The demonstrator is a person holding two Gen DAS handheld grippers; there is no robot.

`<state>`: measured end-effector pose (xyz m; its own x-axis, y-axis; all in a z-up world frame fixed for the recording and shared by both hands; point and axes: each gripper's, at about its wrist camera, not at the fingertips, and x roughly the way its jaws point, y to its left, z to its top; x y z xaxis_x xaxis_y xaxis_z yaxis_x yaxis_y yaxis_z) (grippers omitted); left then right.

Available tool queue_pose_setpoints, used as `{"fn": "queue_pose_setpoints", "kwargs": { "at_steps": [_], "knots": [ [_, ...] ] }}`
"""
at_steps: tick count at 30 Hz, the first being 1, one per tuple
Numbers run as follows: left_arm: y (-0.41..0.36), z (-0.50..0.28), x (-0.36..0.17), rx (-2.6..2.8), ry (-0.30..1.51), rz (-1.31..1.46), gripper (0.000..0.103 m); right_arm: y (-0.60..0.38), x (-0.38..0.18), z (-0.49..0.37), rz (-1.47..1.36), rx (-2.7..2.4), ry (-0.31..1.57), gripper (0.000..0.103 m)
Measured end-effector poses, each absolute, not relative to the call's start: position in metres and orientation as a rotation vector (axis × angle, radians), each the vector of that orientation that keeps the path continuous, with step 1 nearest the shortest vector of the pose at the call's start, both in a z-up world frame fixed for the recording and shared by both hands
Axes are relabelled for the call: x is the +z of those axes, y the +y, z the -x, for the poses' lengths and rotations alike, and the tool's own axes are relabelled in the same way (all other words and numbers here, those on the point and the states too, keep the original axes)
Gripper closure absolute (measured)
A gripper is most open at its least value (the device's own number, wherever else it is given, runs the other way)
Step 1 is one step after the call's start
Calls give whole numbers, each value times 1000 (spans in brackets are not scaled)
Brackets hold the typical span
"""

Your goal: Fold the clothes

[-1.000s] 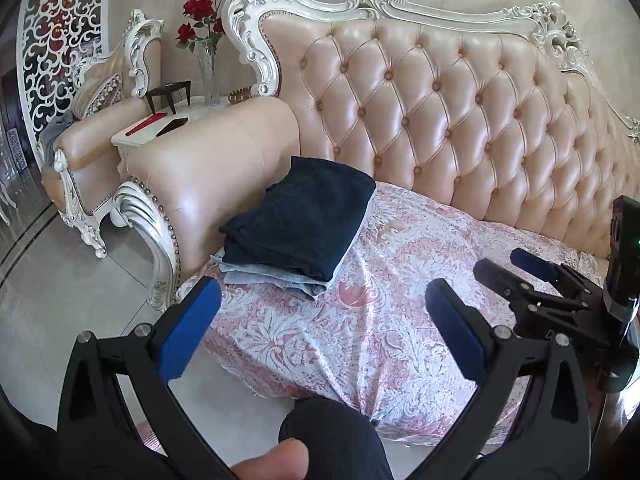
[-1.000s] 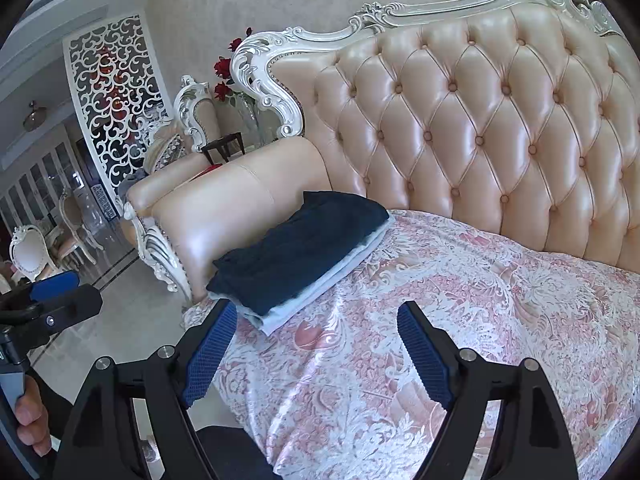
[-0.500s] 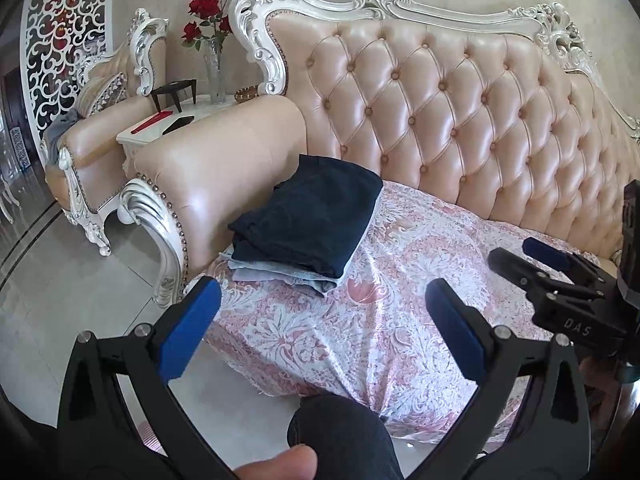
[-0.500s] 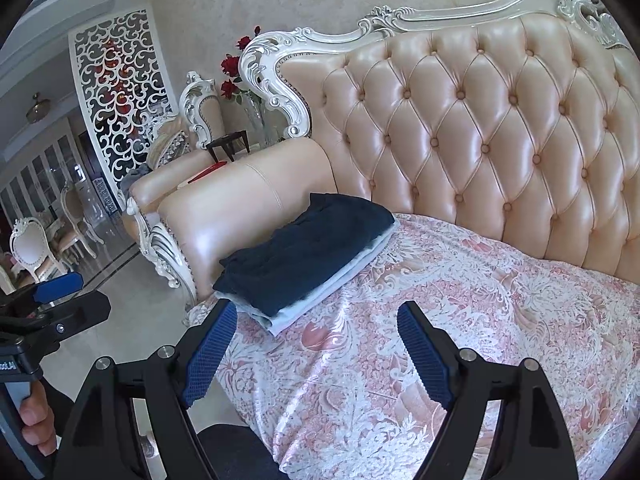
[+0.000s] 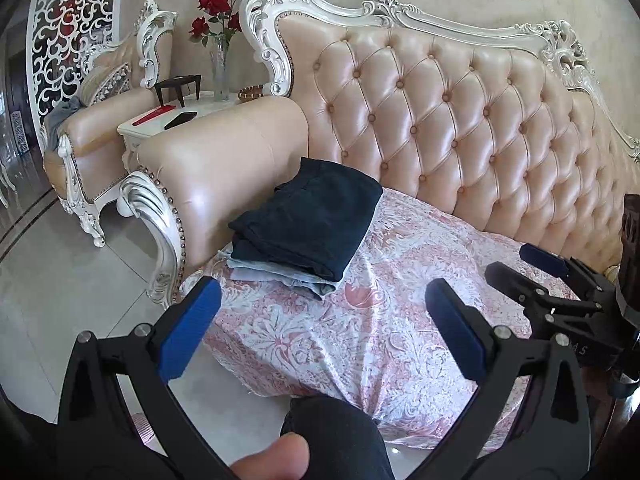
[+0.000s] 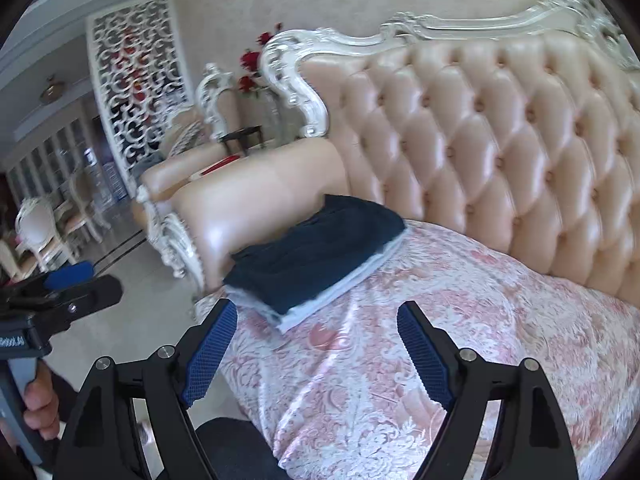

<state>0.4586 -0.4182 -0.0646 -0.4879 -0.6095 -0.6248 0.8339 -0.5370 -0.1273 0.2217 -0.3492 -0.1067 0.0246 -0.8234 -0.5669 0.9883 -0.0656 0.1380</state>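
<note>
While folded clothes [image 5: 308, 220] abut the armrest [image 5: 224, 168], roses [image 5: 216, 4] stand behind.

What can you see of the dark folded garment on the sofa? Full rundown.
The dark navy garment is folded into a flat rectangle of soft, matte cloth with layered edges showing at its near end. It tops a small stack, lying on a folded light blue-grey piece, beside the sofa armrest on the pink patterned cover. No gripper touches it.
</note>
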Motion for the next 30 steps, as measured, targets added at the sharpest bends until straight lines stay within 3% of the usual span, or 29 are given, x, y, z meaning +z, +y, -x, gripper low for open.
{"fn": "queue_pose_setpoints", "kwargs": {
  "at_steps": [30],
  "knots": [
    [-412, -453, -61, -2049, 475, -671, 1, -353, -111, -230, -604, -1475, 380, 20]
  ]
}}
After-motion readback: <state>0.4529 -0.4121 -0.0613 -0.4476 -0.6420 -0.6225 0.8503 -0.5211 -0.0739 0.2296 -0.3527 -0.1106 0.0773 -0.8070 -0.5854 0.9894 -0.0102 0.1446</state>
